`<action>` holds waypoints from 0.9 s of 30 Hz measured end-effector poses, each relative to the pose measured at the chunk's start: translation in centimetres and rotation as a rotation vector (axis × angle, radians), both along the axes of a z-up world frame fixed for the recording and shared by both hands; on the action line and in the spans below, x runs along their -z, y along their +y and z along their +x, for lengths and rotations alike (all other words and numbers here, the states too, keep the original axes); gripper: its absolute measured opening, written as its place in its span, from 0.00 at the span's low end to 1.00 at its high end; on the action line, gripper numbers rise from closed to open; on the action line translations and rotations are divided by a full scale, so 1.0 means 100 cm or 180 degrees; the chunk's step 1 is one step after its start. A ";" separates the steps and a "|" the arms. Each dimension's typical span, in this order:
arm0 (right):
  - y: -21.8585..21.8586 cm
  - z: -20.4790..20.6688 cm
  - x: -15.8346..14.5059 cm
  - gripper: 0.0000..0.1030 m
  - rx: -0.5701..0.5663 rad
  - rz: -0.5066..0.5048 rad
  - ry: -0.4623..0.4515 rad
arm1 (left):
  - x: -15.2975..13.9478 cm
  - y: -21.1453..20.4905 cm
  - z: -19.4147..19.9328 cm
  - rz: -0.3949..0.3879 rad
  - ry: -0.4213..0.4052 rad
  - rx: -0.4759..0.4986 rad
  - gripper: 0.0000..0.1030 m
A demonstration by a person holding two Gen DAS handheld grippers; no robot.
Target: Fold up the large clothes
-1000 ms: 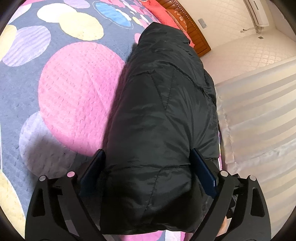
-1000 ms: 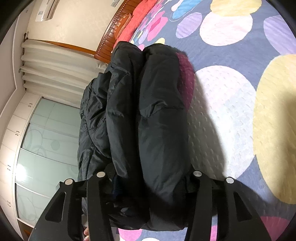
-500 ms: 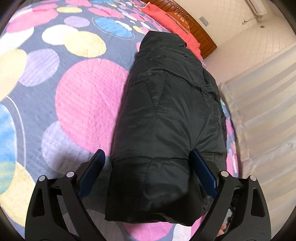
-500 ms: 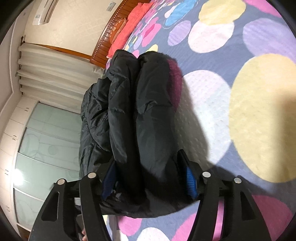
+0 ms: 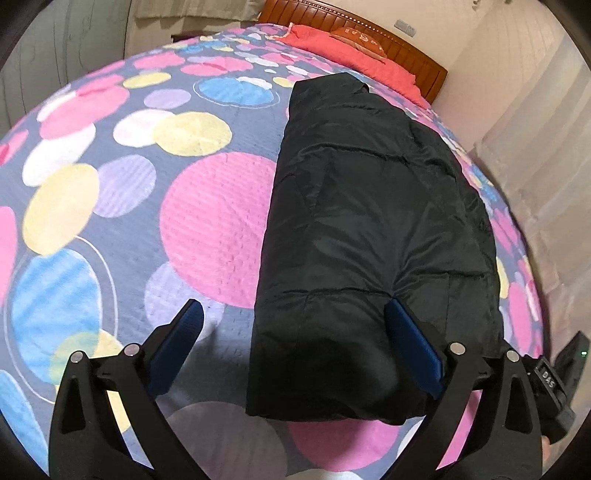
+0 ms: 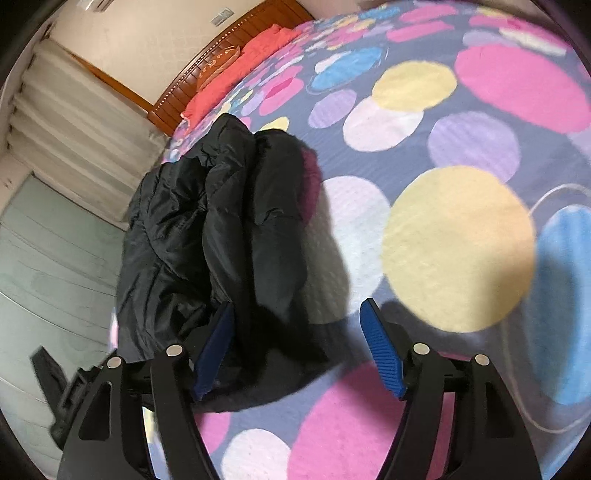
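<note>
Both tongs (just opening) clear folded jacket [image 5: 373, 236].

A: Where's the jacket [image 5: 373, 236] from my left camera?
B: On the bedspread [image 5: 155, 206], right of centre, running near to far. Pillows [image 5: 354, 55] lie beyond, against the headboard [image 5: 373, 27].

Before me a dotted bedspread [image 5: 147, 192]; wooden headboard [image 5: 369, 33] at one o'clock, pale curtains [image 6: 74, 122] beside it.
</note>
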State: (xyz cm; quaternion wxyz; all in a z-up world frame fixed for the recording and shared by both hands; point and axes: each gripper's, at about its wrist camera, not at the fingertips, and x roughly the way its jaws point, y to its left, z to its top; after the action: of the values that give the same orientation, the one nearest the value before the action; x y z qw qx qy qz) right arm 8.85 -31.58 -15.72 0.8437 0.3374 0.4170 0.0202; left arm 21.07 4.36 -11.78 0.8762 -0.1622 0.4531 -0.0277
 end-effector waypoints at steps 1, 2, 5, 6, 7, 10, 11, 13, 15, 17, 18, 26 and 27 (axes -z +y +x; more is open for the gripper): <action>0.001 -0.004 -0.003 0.67 0.0010 -0.0093 0.0011 | -0.001 -0.001 -0.002 0.0047 -0.0007 -0.0007 0.96; 0.001 -0.006 -0.003 0.67 0.0025 -0.0191 0.0036 | -0.003 -0.002 -0.005 0.0081 -0.0014 -0.0009 0.96; 0.004 -0.016 -0.010 0.67 0.0034 -0.0418 0.0043 | -0.010 -0.004 -0.019 0.0183 -0.0063 -0.0012 0.96; 0.007 -0.020 -0.012 0.67 0.0036 -0.0485 0.0040 | -0.014 -0.005 -0.026 0.0219 -0.0103 -0.0032 0.96; 0.010 -0.025 -0.015 0.67 0.0027 -0.0568 0.0031 | -0.017 -0.005 -0.033 0.0235 -0.0135 -0.0046 0.96; 0.021 -0.033 -0.024 0.67 -0.0023 -0.0772 -0.0015 | -0.027 -0.004 -0.054 0.0312 -0.0266 -0.0104 0.96; 0.025 -0.036 -0.027 0.67 -0.0033 -0.0845 -0.0035 | -0.031 -0.004 -0.060 0.0346 -0.0316 -0.0130 0.96; 0.036 -0.043 -0.036 0.67 -0.0073 -0.0998 -0.0094 | -0.041 -0.003 -0.072 0.0412 -0.0429 -0.0178 0.96; 0.047 -0.049 -0.046 0.68 -0.0110 -0.1139 -0.0141 | -0.052 -0.002 -0.083 0.0439 -0.0528 -0.0208 0.96; 0.056 -0.054 -0.055 0.73 -0.0136 -0.1235 -0.0207 | -0.061 -0.003 -0.091 0.0476 -0.0610 -0.0211 0.96; 0.061 -0.057 -0.062 0.74 -0.0140 -0.1300 -0.0258 | -0.067 -0.004 -0.095 0.0512 -0.0663 -0.0201 0.96; 0.089 -0.079 -0.103 0.77 -0.0155 -0.1527 -0.0632 | -0.092 -0.010 -0.120 0.0840 -0.0887 -0.0211 0.97; 0.092 -0.082 -0.106 0.78 -0.0154 -0.1552 -0.0658 | -0.093 -0.011 -0.122 0.0859 -0.0900 -0.0211 0.97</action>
State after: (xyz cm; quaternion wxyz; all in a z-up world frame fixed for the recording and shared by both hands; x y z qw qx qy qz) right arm 0.68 -22.38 -5.07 0.9374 0.1103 0.3292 -0.0264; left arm 8.83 3.28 -2.44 0.9453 -0.0526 0.3195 0.0397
